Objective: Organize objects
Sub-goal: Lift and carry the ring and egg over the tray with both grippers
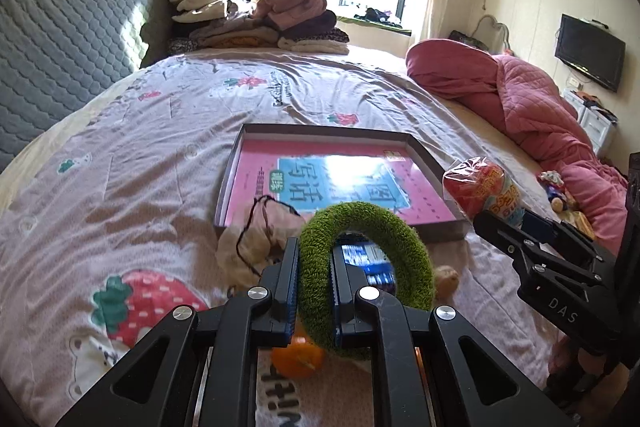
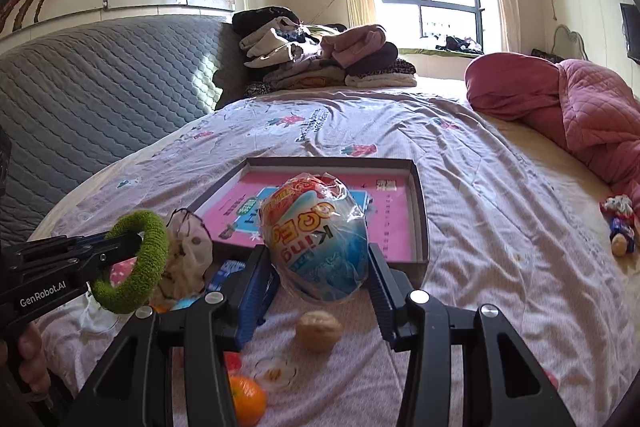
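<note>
My left gripper (image 1: 314, 259) is shut on a fuzzy green ring (image 1: 384, 227), held upright above the bed; the same ring (image 2: 138, 263) and left gripper (image 2: 120, 241) show at the left of the right wrist view. My right gripper (image 2: 318, 259) is shut on a wrapped toy egg (image 2: 316, 239), red on top and blue below, lifted over the near edge of the shallow box (image 2: 420, 195). From the left wrist the egg (image 1: 484, 187) and right gripper (image 1: 500, 223) appear at the right. The box (image 1: 232, 163) lies flat with a pink book (image 1: 280, 163) inside.
On the bedsheet near me lie a walnut (image 2: 318, 329), an orange (image 2: 248, 399), a beige drawstring pouch (image 1: 256, 239), a blue packet (image 1: 368, 259) and a small clear-wrapped item (image 2: 274, 371). A pink quilt (image 2: 580, 99) is at right, folded clothes (image 2: 320, 55) at the far side, small toys (image 2: 620, 227) at right.
</note>
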`<move>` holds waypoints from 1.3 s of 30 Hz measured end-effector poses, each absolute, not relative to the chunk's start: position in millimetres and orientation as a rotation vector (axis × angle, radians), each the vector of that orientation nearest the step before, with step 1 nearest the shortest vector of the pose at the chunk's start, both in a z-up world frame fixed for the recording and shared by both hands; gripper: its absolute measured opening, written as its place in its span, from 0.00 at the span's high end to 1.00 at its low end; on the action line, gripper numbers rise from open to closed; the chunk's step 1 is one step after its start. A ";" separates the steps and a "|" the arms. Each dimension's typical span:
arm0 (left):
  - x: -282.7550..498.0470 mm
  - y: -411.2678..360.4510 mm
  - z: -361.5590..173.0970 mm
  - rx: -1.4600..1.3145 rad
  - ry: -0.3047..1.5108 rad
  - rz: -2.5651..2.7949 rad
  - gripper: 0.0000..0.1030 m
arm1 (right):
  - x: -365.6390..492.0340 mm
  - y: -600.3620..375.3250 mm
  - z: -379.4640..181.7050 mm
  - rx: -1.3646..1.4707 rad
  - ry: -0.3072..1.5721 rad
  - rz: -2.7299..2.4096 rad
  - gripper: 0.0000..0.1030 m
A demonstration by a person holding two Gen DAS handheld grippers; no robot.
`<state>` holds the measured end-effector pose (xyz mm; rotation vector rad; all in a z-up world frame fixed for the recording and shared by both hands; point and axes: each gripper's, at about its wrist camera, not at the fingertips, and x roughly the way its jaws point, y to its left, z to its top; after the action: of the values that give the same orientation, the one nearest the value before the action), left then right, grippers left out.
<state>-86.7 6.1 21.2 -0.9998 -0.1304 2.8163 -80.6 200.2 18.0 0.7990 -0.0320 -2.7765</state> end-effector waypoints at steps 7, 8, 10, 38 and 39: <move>-120.9 12.3 21.8 -1.000 -0.095 2.833 0.88 | -109.1 201.6 15.2 0.813 -0.025 -2.774 0.53; -126.7 12.6 21.2 -1.006 -0.086 2.837 0.88 | -113.1 201.8 14.3 0.822 -0.022 -2.772 0.53; -138.9 12.4 20.4 -1.018 -0.081 2.840 0.88 | -120.9 204.3 13.0 0.827 -0.023 -2.771 0.53; -247.3 27.2 -18.8 -1.307 -0.011 2.751 0.87 | -198.1 206.7 -37.9 1.118 0.045 -2.687 0.53; -249.5 27.9 -21.2 -1.326 0.001 2.748 0.87 | -199.3 207.0 -40.0 1.134 0.044 -2.686 0.53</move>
<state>-249.5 27.9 -21.2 -1.3259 0.0007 2.7484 -199.3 207.0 -40.0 1.1341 0.0439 -2.6856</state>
